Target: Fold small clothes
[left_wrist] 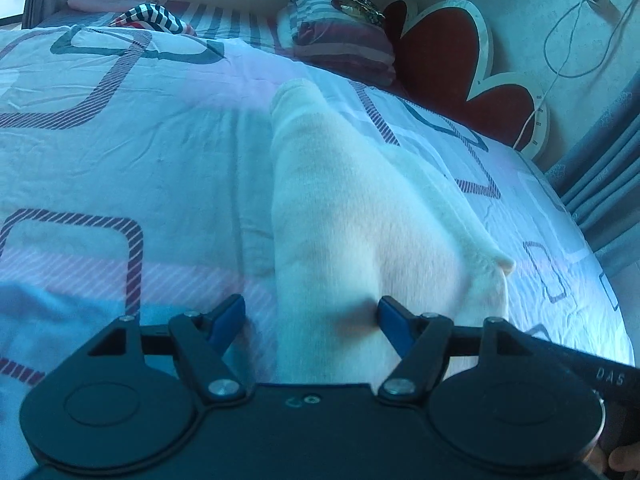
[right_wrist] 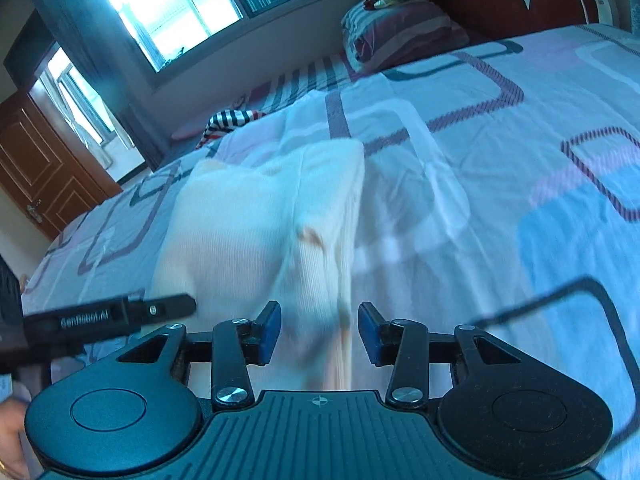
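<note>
Patterned bedding covers the bed (left_wrist: 120, 128), with one white garment (left_wrist: 360, 220) lying on it, folded into a long strip. Its long axis runs away from both cameras toward the headboard (left_wrist: 452, 52) side, the narrow end farthest off in the left view. Only the right view shows the window (right_wrist: 172, 4) and the wooden door (right_wrist: 44, 168); only the left view shows the cord (left_wrist: 560, 60) on the wall. Both views catch one striped cloth (left_wrist: 152, 16) and one folded quilt (left_wrist: 340, 36) at the far edge. The left claw (left_wrist: 312, 320) stands wide, its near pads over the garment's near end, not pressing it. The right claw (right_wrist: 318, 330) is partly spread, the garment's edge between its pads but not pinched. The left claw's finger (right_wrist: 132, 312) shows in the right view.
</note>
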Available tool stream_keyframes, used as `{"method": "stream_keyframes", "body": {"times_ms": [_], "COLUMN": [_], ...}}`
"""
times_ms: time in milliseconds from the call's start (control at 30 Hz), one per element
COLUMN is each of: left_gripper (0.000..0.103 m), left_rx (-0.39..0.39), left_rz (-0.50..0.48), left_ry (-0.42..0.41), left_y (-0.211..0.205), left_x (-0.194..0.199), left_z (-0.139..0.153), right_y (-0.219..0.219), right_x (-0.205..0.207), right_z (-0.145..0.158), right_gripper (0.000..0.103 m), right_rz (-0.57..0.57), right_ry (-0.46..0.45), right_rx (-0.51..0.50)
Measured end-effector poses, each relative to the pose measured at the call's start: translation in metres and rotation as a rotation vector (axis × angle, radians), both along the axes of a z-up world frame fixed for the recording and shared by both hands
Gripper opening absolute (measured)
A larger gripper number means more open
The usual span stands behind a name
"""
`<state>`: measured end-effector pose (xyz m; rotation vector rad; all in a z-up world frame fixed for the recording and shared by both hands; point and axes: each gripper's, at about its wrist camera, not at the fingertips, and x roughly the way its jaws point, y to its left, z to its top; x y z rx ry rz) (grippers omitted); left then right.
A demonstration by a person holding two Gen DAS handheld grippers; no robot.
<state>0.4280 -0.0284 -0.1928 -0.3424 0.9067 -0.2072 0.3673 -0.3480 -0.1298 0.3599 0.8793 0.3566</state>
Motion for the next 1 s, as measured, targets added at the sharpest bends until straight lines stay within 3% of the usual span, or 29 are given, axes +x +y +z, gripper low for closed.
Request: {"method": "stream_keyframes", "body": {"times_ms": [67, 167, 400, 567, 667, 733, 833, 900, 1000], "left_gripper": [0.07, 0.065, 0.035, 0.034, 0.047, 0.077, 0.079, 0.079, 0.079], "left_rx": [0.01, 0.028, -0.004, 0.01, 0.045, 0.063, 0.052, 0.04, 0.024], "left_rz": [-0.01, -0.011, 0.004, -0.005, -0.006, 0.016, 0.036, 0.047, 0.062], "left_ry": [0.002, -0.006, 0.01, 0.018, -0.03, -0.074, -0.108, -0.111, -0.106], "left_y": [-0.001, -0.002, -0.001, -0.004, -0.004, -0.004, -0.002, -0.002, -0.003], "left_x": [-0.008, -0.019, -0.042, -0.043, -0.045, -0.045, -0.036, -0.026, -0.009], "left_z": [-0.001, -0.001, -0.002, 0.002, 0.017, 0.029, 0.043, 0.048, 0.053], "right_y": [-0.001, 0.001, 0.004, 0.001, 0.001, -0.002, -0.002, -0.001, 0.003], "right_x": [-0.013, -0.028, -0.05, -0.047, -0.05, -0.049, -0.041, -0.033, -0.02], "right_z": [-0.003, -0.006, -0.011, -0.014, -0.003, 0.003, 0.013, 0.018, 0.025], "right_gripper": [0.042, 0.023, 0.006, 0.006, 0.006, 0.007, 0.012, 0.023, 0.03], "right_rz": [0.002, 0.02, 0.037, 0.003, 0.014, 0.007, -0.003, -0.008, -0.02], "right_ry": [0.009, 0.034, 0.052, 0.06, 0.022, 0.009, -0.02, -0.031, -0.054], "right_rx": [0.0, 0.004, -0.027, -0.064, -0.078, -0.053, -0.031, -0.019, -0.004]}}
